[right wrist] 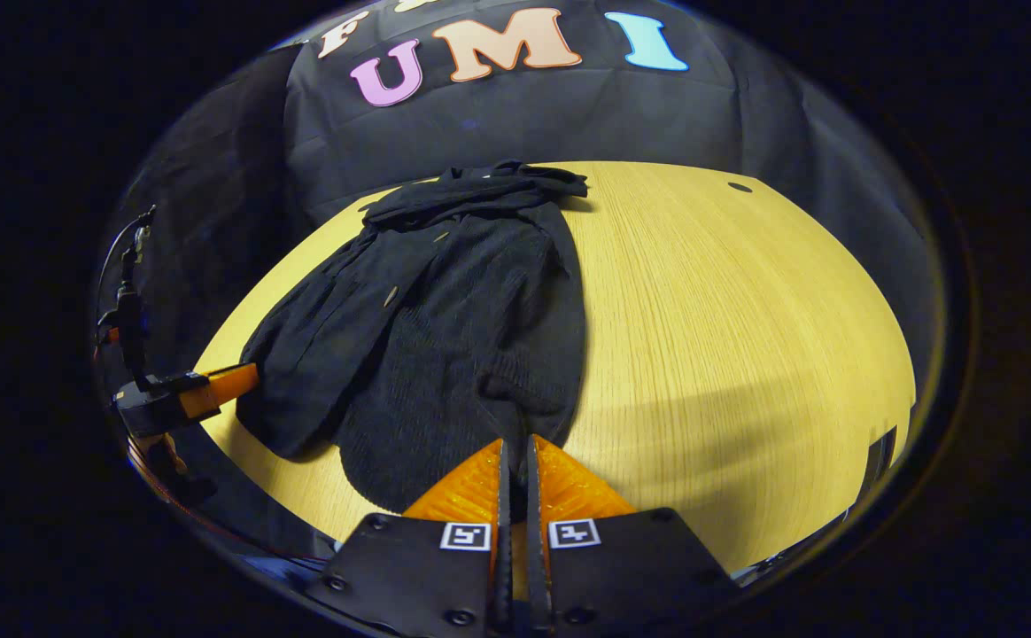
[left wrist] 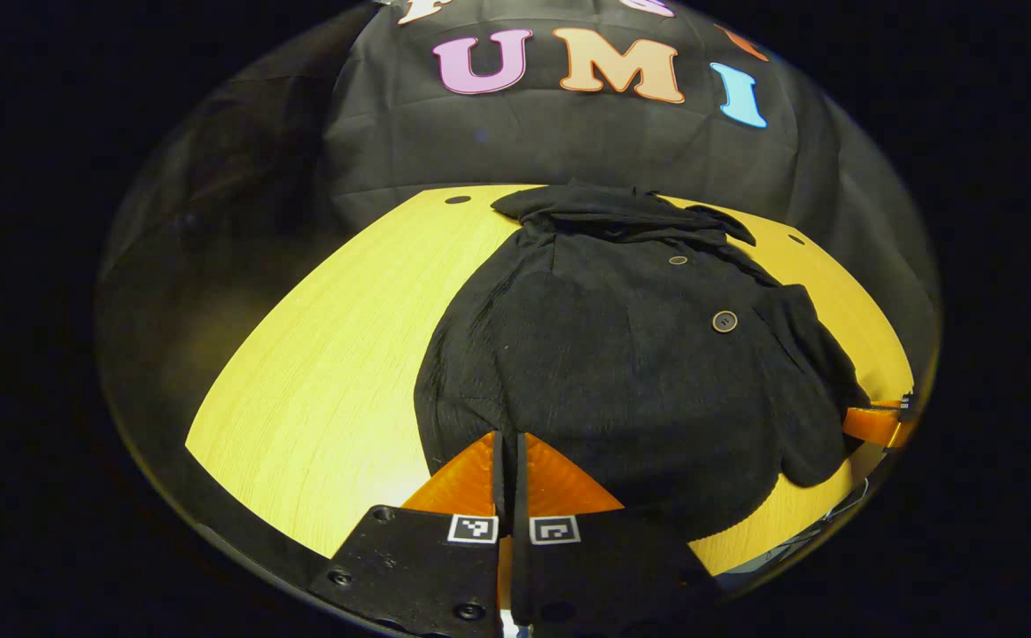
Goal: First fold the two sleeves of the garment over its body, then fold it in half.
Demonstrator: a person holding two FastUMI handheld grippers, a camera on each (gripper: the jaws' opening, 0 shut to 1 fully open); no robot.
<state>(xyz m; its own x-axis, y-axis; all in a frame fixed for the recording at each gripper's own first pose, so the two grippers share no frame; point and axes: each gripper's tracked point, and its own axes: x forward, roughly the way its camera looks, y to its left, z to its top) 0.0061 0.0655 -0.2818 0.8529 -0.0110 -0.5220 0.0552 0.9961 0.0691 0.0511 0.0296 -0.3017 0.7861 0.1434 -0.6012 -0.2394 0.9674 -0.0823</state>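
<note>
A black garment with round buttons lies flat on a yellow wooden table, its collar end toward the cloth-draped back wall and its hem toward the near table edge. In the left gripper view both sleeves appear already laid over the body: one runs down the garment's right-hand side in that view, bunched and thick, and the body looks narrow and rounded.

The left gripper sits at the garment's hem. Its jaws are together with only a thin slit between them, and the tips reach the dark fabric edge. Whether cloth is actually pinched between them cannot be told.

The right gripper is also at the hem, at the corner of the garment nearest the bare stretch of table. Its jaws are likewise together, tips at the fabric edge, and a grip on the cloth cannot be confirmed. In the right gripper view the left gripper shows farther off, beside the garment's far side.

Judging from this, the sleeve folds seem done and the half fold, hem up to collar, is what remains.

Risks from here: if either pair of jaws has caught only the top layer, or nothing, the hem would lift unevenly and the fold would skew. The knit looks soft and heavy, so a folded sleeve could slide off the body as the hem rises. Lifting one side ahead of the other would twist the garment.
</note>
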